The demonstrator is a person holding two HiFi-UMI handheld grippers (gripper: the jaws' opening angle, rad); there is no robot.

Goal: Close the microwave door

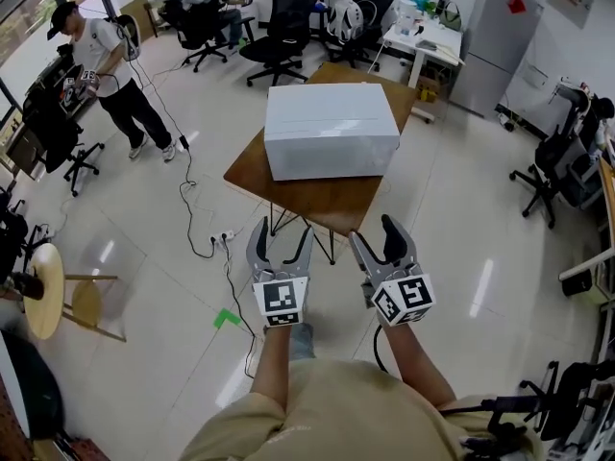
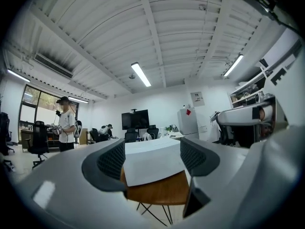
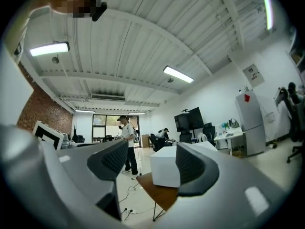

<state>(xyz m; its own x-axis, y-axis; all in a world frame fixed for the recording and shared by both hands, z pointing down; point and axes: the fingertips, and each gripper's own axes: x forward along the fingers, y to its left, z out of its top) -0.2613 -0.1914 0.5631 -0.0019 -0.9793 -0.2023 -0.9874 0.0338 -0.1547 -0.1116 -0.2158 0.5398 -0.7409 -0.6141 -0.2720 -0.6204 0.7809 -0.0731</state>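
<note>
The microwave [image 1: 331, 129] is a plain white box on a brown wooden table [image 1: 327, 202] ahead of me; no door shows on the faces I see. Both grippers hover over the floor short of the table's near corner, apart from it. My left gripper [image 1: 282, 230] stands open with nothing between its jaws, and so does my right gripper [image 1: 373, 229] beside it. In the left gripper view the microwave [image 2: 151, 149] fills the gap between the open fingers [image 2: 110, 163]. In the right gripper view the microwave [image 3: 163, 171] sits on the table [image 3: 159, 192] between the fingers [image 3: 191, 168].
A cable and power strip [image 1: 223, 240] lie on the floor left of the table. A person [image 1: 106, 70] stands at far left, another sits at the back. Office chairs [image 1: 283, 27], a desk [image 1: 423, 36] and a grey fridge [image 1: 495, 41] line the back. A round stool [image 1: 43, 291] is near left.
</note>
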